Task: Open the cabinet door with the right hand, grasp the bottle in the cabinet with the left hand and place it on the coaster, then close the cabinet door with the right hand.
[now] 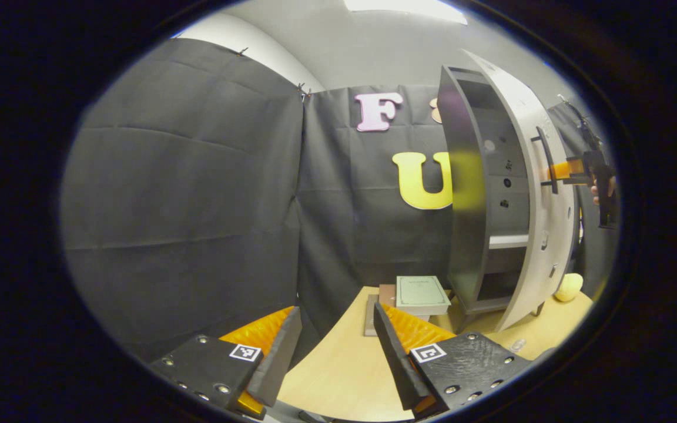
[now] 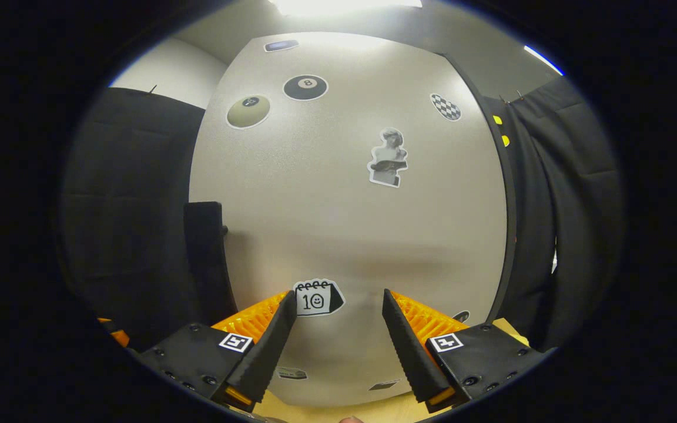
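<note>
**Door Ajar, Both Grippers Empty**

Left gripper [image 1: 337, 343]: fingers apart, above the table [image 1: 338, 376]. Cabinet [image 1: 485, 205] at two o'clock, door [image 1: 535, 194] partly open; bottle not discernible. Right gripper [image 2: 338, 329]: fingers apart, facing the door's stickered front; handle [image 2: 204, 258] at nine o'clock.

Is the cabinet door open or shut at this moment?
Open. In the left gripper view the cabinet door stands swung away from the cabinet, exposing its shelves.
</note>
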The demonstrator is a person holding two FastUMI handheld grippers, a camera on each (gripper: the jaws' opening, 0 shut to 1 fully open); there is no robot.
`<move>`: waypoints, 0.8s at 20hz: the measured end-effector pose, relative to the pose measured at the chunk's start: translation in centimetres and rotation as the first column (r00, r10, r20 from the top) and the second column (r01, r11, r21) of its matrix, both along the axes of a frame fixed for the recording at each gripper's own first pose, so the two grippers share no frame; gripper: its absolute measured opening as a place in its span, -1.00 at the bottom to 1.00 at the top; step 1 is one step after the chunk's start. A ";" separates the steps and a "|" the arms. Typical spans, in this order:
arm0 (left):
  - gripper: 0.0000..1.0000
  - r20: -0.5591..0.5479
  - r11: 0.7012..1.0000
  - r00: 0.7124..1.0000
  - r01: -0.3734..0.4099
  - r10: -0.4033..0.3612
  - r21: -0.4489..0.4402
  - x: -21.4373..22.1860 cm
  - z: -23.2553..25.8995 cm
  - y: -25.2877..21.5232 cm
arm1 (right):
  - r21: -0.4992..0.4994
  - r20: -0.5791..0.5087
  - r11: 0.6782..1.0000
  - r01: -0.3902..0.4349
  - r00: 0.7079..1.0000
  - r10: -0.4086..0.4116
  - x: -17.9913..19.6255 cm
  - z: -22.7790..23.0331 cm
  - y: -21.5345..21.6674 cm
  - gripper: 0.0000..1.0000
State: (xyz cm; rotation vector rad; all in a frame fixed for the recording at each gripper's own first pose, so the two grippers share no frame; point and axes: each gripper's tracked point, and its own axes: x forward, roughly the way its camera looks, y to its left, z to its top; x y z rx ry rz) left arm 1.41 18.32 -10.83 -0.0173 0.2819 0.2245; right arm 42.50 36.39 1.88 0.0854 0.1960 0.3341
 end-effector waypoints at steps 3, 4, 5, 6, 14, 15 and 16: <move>0.48 -0.009 1.000 1.000 0.004 -0.004 -0.007 0.1 -0.4 0.6 | 0.006 -0.016 1.000 0.012 1.000 -0.012 0.1 -0.8 0.4 0.88; 0.48 -0.012 1.000 1.000 0.005 -0.005 -0.011 0.2 -0.8 0.6 | 0.006 -0.017 1.000 0.012 1.000 -0.012 0.2 -1.0 0.5 0.87; 0.49 -0.015 1.000 1.000 0.007 -0.007 -0.014 0.4 -1.0 0.8 | 0.011 -0.019 1.000 0.014 1.000 -0.014 0.3 -1.2 0.6 0.88; 0.49 -0.019 1.000 1.000 0.008 -0.008 -0.014 0.4 -1.0 1.1 | 0.018 -0.023 1.000 0.019 1.000 -0.018 0.3 -1.3 0.6 0.82; 0.49 -0.039 0.999 0.999 0.018 -0.019 -0.031 1.6 -2.0 1.7 | -0.003 -0.001 0.996 0.091 0.996 -0.091 0.9 -1.7 0.7 0.87; 0.49 -0.041 0.999 0.999 0.024 -0.025 -0.033 1.9 -2.0 1.6 | -0.016 0.007 0.995 0.101 0.995 -0.101 1.0 -1.8 0.8 0.87; 0.49 -0.045 0.999 0.999 0.029 -0.031 -0.033 2.0 -2.0 1.5 | -0.027 0.012 0.994 0.109 0.994 -0.109 1.1 -1.9 0.8 0.87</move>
